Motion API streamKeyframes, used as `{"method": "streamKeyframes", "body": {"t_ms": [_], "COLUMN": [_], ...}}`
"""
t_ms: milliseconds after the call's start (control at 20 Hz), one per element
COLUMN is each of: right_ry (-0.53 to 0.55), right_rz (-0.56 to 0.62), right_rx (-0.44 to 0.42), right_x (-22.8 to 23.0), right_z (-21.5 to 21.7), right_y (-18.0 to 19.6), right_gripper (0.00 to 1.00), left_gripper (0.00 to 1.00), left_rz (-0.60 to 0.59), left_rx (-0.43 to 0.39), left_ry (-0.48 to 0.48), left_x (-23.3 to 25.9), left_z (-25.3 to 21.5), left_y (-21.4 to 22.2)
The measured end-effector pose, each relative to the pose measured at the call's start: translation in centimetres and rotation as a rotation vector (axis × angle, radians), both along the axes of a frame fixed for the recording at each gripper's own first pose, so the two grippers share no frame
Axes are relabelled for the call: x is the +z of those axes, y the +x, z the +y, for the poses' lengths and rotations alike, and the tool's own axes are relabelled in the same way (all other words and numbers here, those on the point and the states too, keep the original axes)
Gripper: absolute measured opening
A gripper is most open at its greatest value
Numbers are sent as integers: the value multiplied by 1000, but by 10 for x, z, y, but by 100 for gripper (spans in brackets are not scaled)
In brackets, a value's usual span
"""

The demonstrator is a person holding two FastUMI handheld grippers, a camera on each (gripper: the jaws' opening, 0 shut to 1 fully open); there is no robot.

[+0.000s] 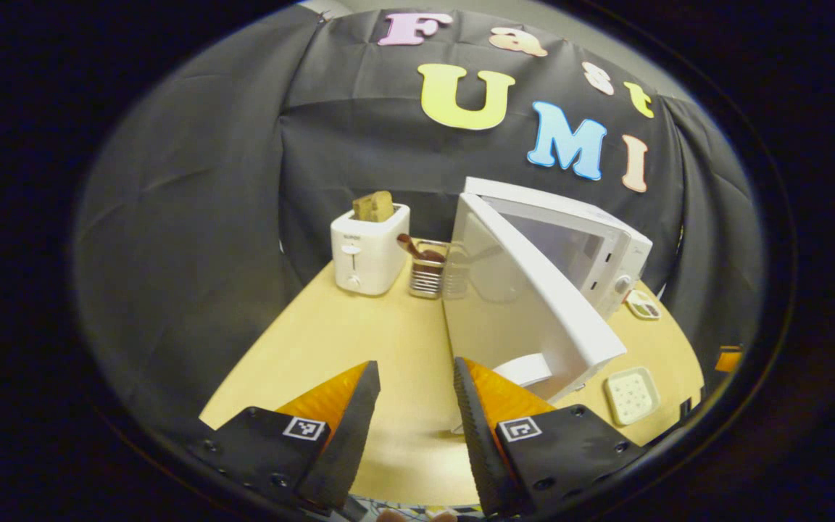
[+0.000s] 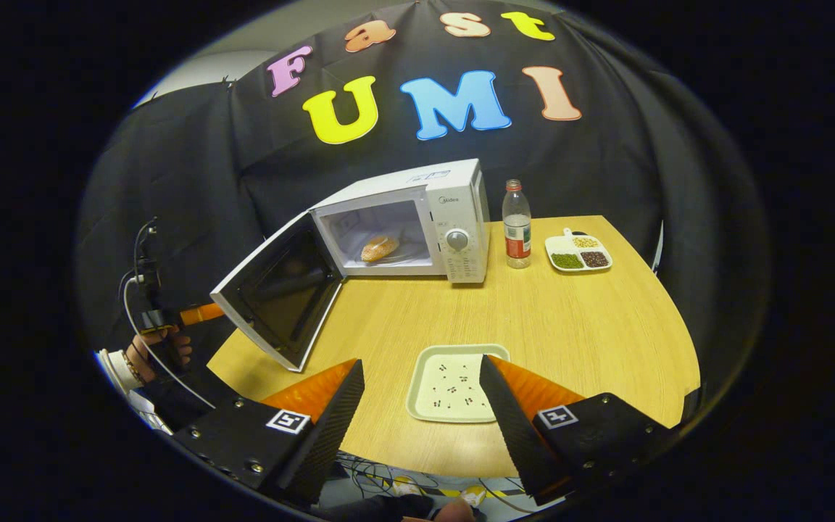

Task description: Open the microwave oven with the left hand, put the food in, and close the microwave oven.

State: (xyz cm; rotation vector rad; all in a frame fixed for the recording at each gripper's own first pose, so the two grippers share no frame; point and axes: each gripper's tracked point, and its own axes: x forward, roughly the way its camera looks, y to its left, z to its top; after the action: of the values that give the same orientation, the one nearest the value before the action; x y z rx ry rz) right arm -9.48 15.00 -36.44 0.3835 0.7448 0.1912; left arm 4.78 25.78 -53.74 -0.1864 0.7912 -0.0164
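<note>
The food (image 2: 379,248) lies inside the microwave oven (image 2: 417,221), so closing remains. The open door (image 1: 526,304) stands right of centre in the left gripper view, its long edge running away from the left gripper (image 1: 416,406), seemingly just right of the spread, empty jaws. The right gripper (image 2: 423,406), also released, hovers over the tray (image 2: 446,388).

White microwave (image 2: 417,217) sits at the back of the table, door (image 2: 283,297) swung wide open, bread roll (image 2: 379,248) lying inside on the turntable.
</note>
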Motion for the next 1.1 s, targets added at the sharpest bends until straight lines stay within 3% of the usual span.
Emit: {"method": "streamKeyframes", "body": {"t_ms": [150, 350, 400, 650, 700, 750, 800, 900, 950, 1100], "right_ry": [39, 136, 155, 153, 159, 147, 127, 107, 107, 95], "right_rz": [-2, -29, -31, 17, 22, 15, 15, 32, 36, 50], "right_rx": [-28, -103, -115, -188, -211, -234, -251, -276, -290, -358], "right_x": [7, 25, 28, 17, 20, 25, 27, 26, 29, 35], "right_z": [-23, -36, -35, -41, -43, -45, -47, -45, -43, -40], "right_y": [-17, -21, -23, -17, -14, -8, -3, 3, 6, 13], "right_gripper": [98, 98, 98, 98, 98, 98, 98, 98, 98, 98], "left_gripper": [69, 72, 78, 72, 77, 66, 72, 66, 72, 72], "left_rz": [15, 45, 54, 18, 9, -4, -16, -29, -37, -76], "left_rx": [7, -58, -72, -152, -175, -195, -217, -260, -282, -364], "left_ry": [-35, -37, -31, -50, -55, -62, -69, -73, -88, -92], "left_x": [0, -2, -1, 4, 4, 4, 2, -2, -4, -4], "left_z": [-51, -109, -118, -159, -167, -174, -183, -198, -209, -236], "left_y": [3, 13, 17, 73, 84, 96, 108, 123, 132, 155]}}
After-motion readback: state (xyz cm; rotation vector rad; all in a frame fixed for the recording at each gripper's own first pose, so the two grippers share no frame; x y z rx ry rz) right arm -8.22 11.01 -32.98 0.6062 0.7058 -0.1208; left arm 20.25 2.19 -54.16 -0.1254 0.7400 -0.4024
